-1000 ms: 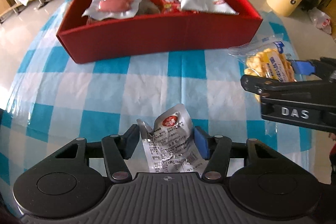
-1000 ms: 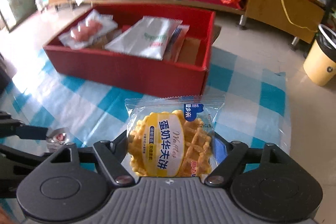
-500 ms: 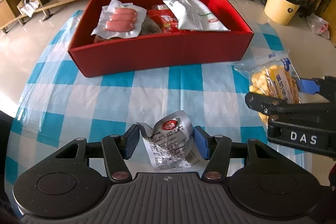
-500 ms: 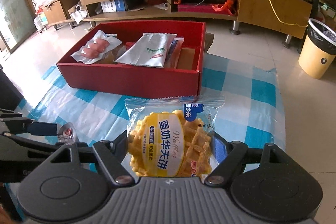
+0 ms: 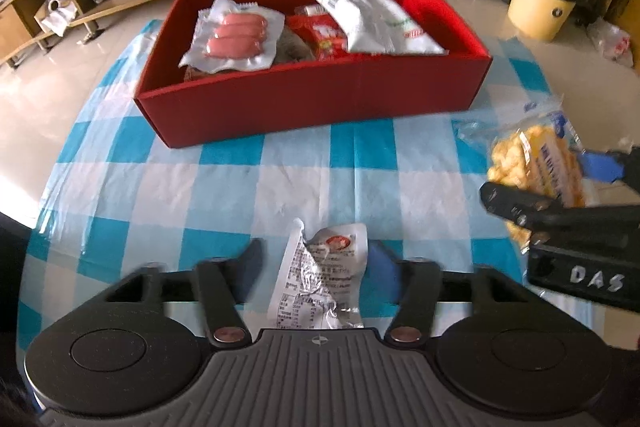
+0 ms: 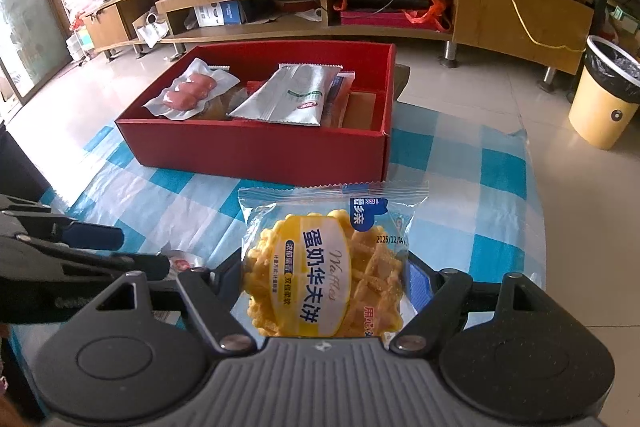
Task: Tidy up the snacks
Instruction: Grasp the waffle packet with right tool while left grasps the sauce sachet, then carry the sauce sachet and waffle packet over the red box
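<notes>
Snacks are being gathered into a red box (image 5: pixel 312 107) that sits at the far end of a table covered in a blue and white checked cloth (image 5: pixel 160 195). The box already holds a pack of pink sausages (image 5: pixel 236 37), a silver pouch (image 5: pixel 376 23) and a red packet (image 5: pixel 326 37).

The left gripper (image 5: pixel 316 261) points steeply down at the near edge of the table. A small crinkled foil packet (image 5: pixel 320 279) stands between its blue pads, long axis pointing away toward the box. The jaws are opening: the left pad stands clear of the foil, the right pad looks close to or just touching it, so the packet seems to be released rather than pinched.

The right gripper (image 6: pixel 326 267) is clamped on a clear bag of yellow waffles (image 6: pixel 324 267), pads pressing both sides, the bag upright with its sealed top edge toward the box. In the left wrist view this gripper sits to the right, slightly nearer the box's right end.

Both snacks lie short of the box, which is straight ahead and well apart from either gripper. The waffle bag, firmly held, looks likelier to go in first.
</notes>
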Available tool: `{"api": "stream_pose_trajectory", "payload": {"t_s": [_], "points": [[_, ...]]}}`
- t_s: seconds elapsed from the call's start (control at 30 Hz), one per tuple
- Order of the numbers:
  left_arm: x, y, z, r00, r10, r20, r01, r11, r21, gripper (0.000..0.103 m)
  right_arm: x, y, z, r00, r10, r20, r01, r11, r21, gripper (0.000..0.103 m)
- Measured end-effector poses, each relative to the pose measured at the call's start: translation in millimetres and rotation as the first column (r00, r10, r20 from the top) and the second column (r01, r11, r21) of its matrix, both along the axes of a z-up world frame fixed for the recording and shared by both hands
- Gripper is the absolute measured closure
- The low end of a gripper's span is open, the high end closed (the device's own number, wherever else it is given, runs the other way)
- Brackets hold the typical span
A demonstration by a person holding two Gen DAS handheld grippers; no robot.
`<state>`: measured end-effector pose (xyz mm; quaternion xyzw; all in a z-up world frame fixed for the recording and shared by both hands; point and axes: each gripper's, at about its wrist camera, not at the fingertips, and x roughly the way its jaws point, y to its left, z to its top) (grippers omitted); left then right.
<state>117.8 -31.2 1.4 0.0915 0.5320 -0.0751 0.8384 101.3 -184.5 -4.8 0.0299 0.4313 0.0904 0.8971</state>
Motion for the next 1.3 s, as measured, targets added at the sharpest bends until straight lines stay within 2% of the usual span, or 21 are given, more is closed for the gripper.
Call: {"api": "stream_pose_trajectory", "payload": {"t_s": [0.03,0.27,0.33,0.4,0.43,0.6,0.9,1.3], "points": [[0.3,0.6,-2.0,1.0,0.008,0.001,-0.008,1.0,0.0,0.016,0.7,-0.9,-0.6,1.0,-0.003,-0.003,0.003,1.0,0.001,0.026],[16.0,-8.8,-29.4,0.999,0.003,-0.053,-0.002,1.0,0.029,0.015,4.5,-11.7,-2.5,0.999,-0.035,-0.02,0.035,0.999,0.02,0.026],[19.4,-11.3,-41.2,0.998,0.003,-0.067,0.0,0.998,0.056,0.018,4.9,-13.4,-2.2,0.999,-0.036,-0.021,0.037,0.999,0.023,0.026],[20.1,-5.7,-41.8,0.996,0.026,-0.085,-0.026,1.0,0.005,0.025,5.3,-13.7,-1.9,0.999,-0.035,-0.021,0.035,0.999,0.025,0.026],[19.5,-5.0,-39.1,0.996,0.019,-0.086,-0.02,1.0,-0.003,0.037,5.7,-13.8,-1.6,0.999,-0.033,-0.02,0.034,0.999,0.026,0.026],[12.7,-1.6,-35.2,0.994,0.019,-0.108,-0.021,1.0,-0.016,0.039,6.8,-13.8,1.7,0.999,-0.031,-0.008,0.031,0.999,0.034,0.026],[1.3,-10.7,2.0,0.999,-0.008,0.047,0.007,1.0,0.021,0.039,7.3,-15.3,6.7,0.999,-0.04,0.019,0.039,0.999,0.036,0.026],[11.7,-7.8,21.0,0.993,0.016,0.117,-0.019,1.0,0.019,0.038,9.1,-12.8,17.5,0.997,-0.034,0.068,0.031,0.999,0.039,0.026]]}}
